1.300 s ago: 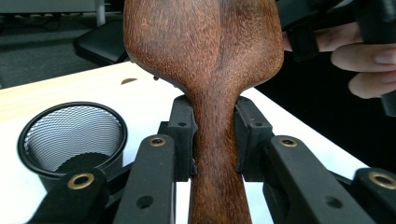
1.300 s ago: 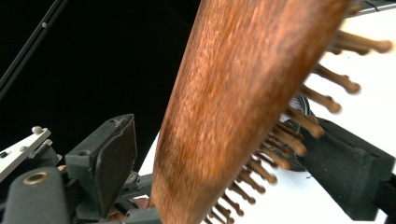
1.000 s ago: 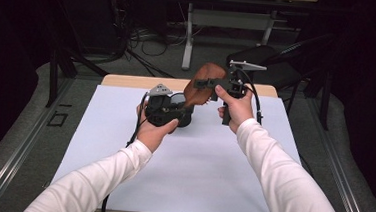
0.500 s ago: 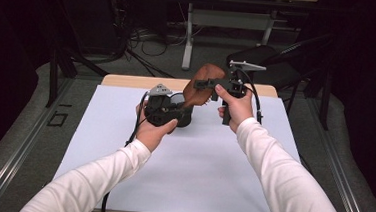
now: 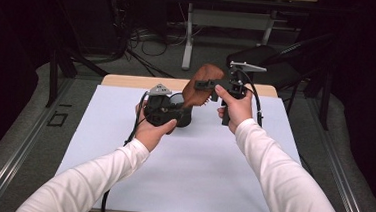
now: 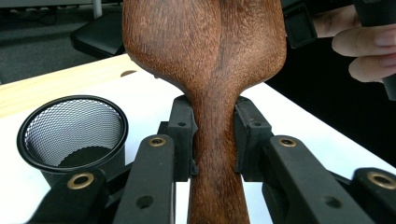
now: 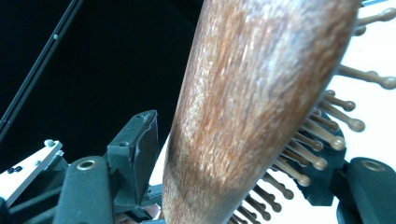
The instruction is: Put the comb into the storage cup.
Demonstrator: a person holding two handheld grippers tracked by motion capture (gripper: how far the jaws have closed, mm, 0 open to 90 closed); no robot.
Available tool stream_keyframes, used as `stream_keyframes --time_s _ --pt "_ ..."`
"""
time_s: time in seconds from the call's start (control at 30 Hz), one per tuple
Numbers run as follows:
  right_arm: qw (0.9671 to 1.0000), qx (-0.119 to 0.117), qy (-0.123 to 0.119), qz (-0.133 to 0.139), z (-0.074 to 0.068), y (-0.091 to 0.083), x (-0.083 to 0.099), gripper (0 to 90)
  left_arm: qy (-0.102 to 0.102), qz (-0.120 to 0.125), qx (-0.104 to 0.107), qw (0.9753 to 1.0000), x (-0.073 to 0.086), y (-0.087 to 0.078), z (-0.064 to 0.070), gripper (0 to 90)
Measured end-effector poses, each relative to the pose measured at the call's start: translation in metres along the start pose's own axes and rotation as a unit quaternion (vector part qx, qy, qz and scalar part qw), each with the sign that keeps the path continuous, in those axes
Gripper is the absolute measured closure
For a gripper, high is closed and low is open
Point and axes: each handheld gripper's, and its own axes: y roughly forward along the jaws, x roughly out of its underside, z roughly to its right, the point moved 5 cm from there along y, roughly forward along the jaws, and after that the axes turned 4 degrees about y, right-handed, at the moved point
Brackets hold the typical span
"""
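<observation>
No legible text, label, brand, number or sign found. Checked: the brown wooden paddle hairbrush (image 6: 205,60), the black wire-mesh cup (image 6: 72,133) at nine o'clock of its handle, and the white tabletop (image 5: 181,175). All surfaces unmarked.

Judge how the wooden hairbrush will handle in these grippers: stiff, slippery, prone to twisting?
The hairbrush looks like solid wood, so probably rigid. Its smooth, rounded handle might slip or pivot between the left gripper pads. The bristles would likely flex if pressed.
</observation>
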Motion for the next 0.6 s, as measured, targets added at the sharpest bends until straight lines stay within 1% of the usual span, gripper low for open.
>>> stream_keyframes --time_s 0.1,0.2,0.3,0.4,0.6 --pt "1.0000 0.000 -0.002 0.002 0.0006 -0.0006 -0.0004 33.9 -0.001 0.000 0.001 1.0000 0.0000 0.0001 -0.0001 71.9" --pt "0.9999 -0.003 0.006 0.007 0.0018 -0.0013 -0.0008 37.7 0.000 -0.001 0.001 1.0000 0.0000 0.0001 0.0002 71.9" --pt "0.9999 -0.007 0.012 0.009 0.0033 -0.0016 -0.0006 38.4 0.000 -0.001 0.000 1.0000 0.0004 0.0006 0.0003 71.9" --pt "0.9999 -0.007 0.012 0.010 0.0043 -0.0013 -0.0001 38.9 0.002 -0.003 -0.001 1.0000 0.0014 0.0013 -0.0003 71.9" --pt "0.9993 -0.023 0.026 0.011 0.0072 -0.0019 0.0009 42.9 0.003 -0.010 0.000 0.9999 0.0045 0.0030 -0.0008 71.9"
